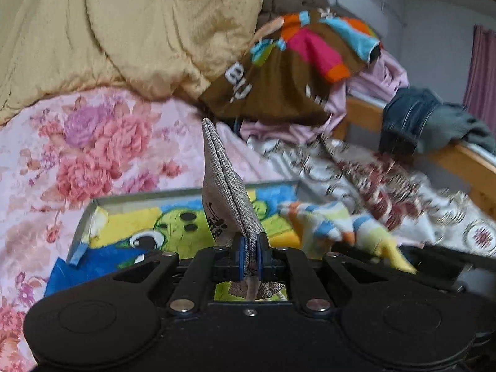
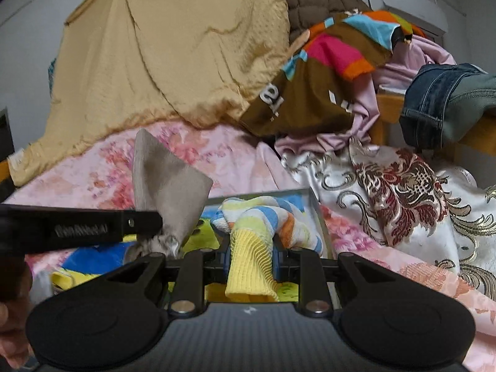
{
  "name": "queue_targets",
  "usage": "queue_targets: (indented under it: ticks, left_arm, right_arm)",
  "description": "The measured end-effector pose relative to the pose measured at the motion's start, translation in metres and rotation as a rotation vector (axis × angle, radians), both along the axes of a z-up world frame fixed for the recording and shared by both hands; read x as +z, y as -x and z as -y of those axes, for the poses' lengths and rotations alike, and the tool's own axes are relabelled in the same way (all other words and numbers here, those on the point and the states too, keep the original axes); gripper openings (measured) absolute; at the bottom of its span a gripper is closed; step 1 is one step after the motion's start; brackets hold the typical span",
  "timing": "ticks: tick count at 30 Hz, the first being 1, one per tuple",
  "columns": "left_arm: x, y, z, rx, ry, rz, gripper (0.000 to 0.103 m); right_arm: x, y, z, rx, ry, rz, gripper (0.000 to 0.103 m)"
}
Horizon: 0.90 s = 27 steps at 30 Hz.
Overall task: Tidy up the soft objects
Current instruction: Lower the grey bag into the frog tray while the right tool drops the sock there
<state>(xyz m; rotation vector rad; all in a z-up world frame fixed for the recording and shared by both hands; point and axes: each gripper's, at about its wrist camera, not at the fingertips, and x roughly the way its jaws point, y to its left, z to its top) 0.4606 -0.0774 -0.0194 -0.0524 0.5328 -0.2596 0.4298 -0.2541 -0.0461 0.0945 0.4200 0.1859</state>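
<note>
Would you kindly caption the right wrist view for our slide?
Right tool grips a striped sock over the tray; left tool holds a grey pouch.

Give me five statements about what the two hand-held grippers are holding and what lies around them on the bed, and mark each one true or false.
1. The left hand-held gripper is shut on a grey fabric pouch. True.
2. The right hand-held gripper holds a pair of jeans. False: it grips a striped sock by its yellow ribbed cuff; the jeans hang on the wooden bed frame.
3. A tray with a cartoon-print cloth in it lies on the floral bedsheet. True.
4. The grey fabric pouch lies flat in the tray. False: it stands up from the jaws, above the tray.
5. The tan quilt is folded inside the tray. False: it is heaped at the back of the bed.
</note>
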Motion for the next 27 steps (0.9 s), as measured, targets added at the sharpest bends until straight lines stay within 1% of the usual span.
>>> queue_targets:
  ticks: [4, 8, 10, 14, 16, 20, 22, 23, 24, 25, 27]
  left_arm:
    - [-0.017, -0.008, -0.002, 0.025, 0.008, -0.075, 0.008]
    - [-0.025, -0.013, -0.006, 0.045, 0.035, -0.133, 0.008]
    - [-0.029, -0.015, -0.007, 0.054, 0.032, -0.160, 0.008]
    - [-0.033, -0.017, -0.010, 0.067, 0.034, -0.195, 0.010]
    - [-0.034, -0.017, -0.013, 0.077, 0.049, -0.212, 0.012]
    - [-0.033, -0.014, -0.021, 0.099, 0.074, -0.238, 0.019]
    - [-0.032, -0.010, -0.026, 0.107, 0.087, -0.246, 0.025]
    - [-0.031, -0.008, -0.028, 0.111, 0.091, -0.246, 0.032]
    - [-0.030, -0.005, -0.030, 0.117, 0.092, -0.242, 0.036]
    - [-0.029, -0.002, -0.032, 0.123, 0.093, -0.236, 0.037]
    - [-0.025, 0.005, -0.036, 0.130, 0.097, -0.227, 0.042]
  right_arm:
    - [-0.002, -0.004, -0.003, 0.012, 0.032, -0.036, 0.027]
    - [-0.008, -0.010, -0.006, 0.023, 0.050, -0.087, 0.029]
    - [-0.010, -0.011, -0.007, 0.026, 0.056, -0.104, 0.030]
    - [-0.011, -0.011, -0.008, 0.028, 0.067, -0.120, 0.039]
    - [-0.011, -0.011, -0.008, 0.027, 0.070, -0.119, 0.041]
    - [-0.010, -0.011, -0.009, 0.029, 0.075, -0.123, 0.055]
    - [-0.009, -0.010, -0.009, 0.032, 0.075, -0.126, 0.063]
    - [-0.008, -0.009, -0.008, 0.031, 0.076, -0.126, 0.068]
    - [-0.007, -0.008, -0.007, 0.033, 0.078, -0.126, 0.073]
    - [-0.005, -0.007, -0.006, 0.035, 0.079, -0.124, 0.074]
    - [-0.001, -0.004, -0.002, 0.030, 0.076, -0.121, 0.081]
